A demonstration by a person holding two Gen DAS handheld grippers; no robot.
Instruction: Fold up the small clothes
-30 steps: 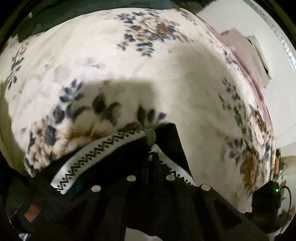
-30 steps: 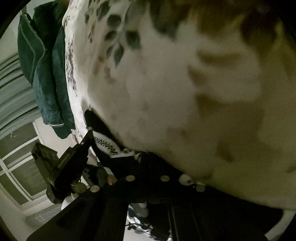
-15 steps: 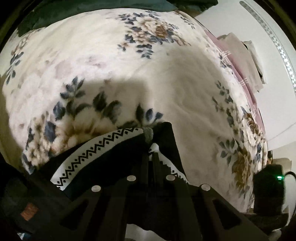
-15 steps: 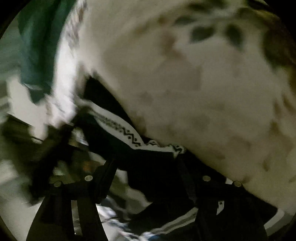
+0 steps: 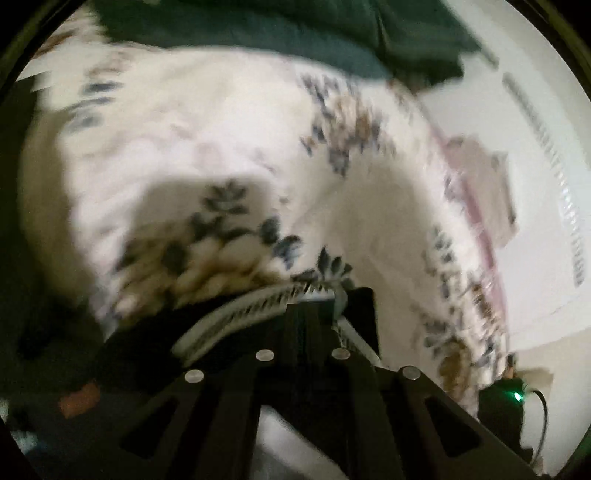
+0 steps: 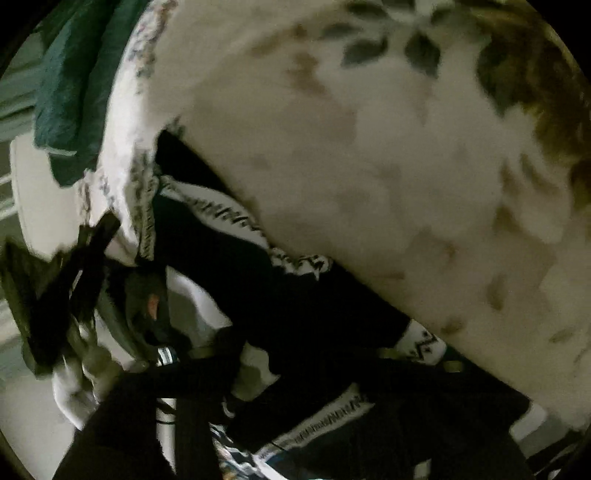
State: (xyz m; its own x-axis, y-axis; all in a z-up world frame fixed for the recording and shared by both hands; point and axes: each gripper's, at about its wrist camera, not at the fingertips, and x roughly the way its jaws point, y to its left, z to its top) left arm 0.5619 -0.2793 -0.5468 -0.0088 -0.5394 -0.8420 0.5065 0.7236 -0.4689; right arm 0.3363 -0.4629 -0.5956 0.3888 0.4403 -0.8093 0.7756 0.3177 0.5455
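Note:
A small black garment with a white zigzag-patterned band (image 5: 236,314) hangs at the near edge of a floral blanket. My left gripper (image 5: 308,312) is shut on its band near a corner. In the right wrist view the same black garment (image 6: 295,295) stretches from the left gripper (image 6: 85,258) at left toward my right gripper (image 6: 369,354), whose fingers are lost in dark cloth; it looks shut on the garment's band. Both views are blurred.
The cream floral blanket (image 5: 221,147) covers the bed. Dark green bedding (image 5: 295,29) lies at its far end, also seen in the right wrist view (image 6: 70,92). Folded pale cloths (image 5: 487,184) sit by the white wall at right. A black device with a green light (image 5: 513,398) sits lower right.
Both grippers have moved with the garment; the left view has swung so the green bedding shows more. The right gripper has turned, and more black cloth now hangs in front of it.

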